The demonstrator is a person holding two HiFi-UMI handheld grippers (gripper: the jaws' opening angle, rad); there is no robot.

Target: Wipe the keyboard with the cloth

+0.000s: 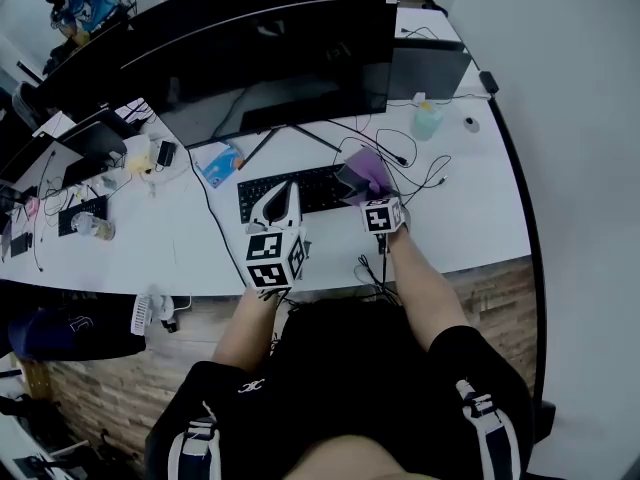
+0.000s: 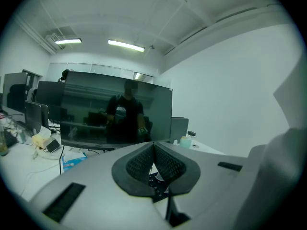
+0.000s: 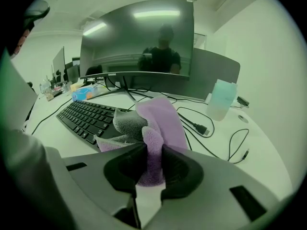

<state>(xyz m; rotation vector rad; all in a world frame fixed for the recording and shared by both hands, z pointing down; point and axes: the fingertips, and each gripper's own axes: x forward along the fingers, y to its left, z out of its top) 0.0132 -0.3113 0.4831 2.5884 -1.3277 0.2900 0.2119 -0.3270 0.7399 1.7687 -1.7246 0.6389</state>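
A black keyboard lies on the white desk in front of a large dark monitor. My right gripper is shut on a purple cloth, which hangs at the keyboard's right end. In the right gripper view the cloth bunches up from between the pads, and the keyboard stretches off to the left. My left gripper hovers over the keyboard's middle, tilted upward. Its jaws are shut with nothing between them, and a few keys show below.
Black cables loop over the desk right of the keyboard, near a pale bottle. A blue packet lies left of the monitor stand. Clutter and more screens fill the far left. The desk's front edge runs near my knees.
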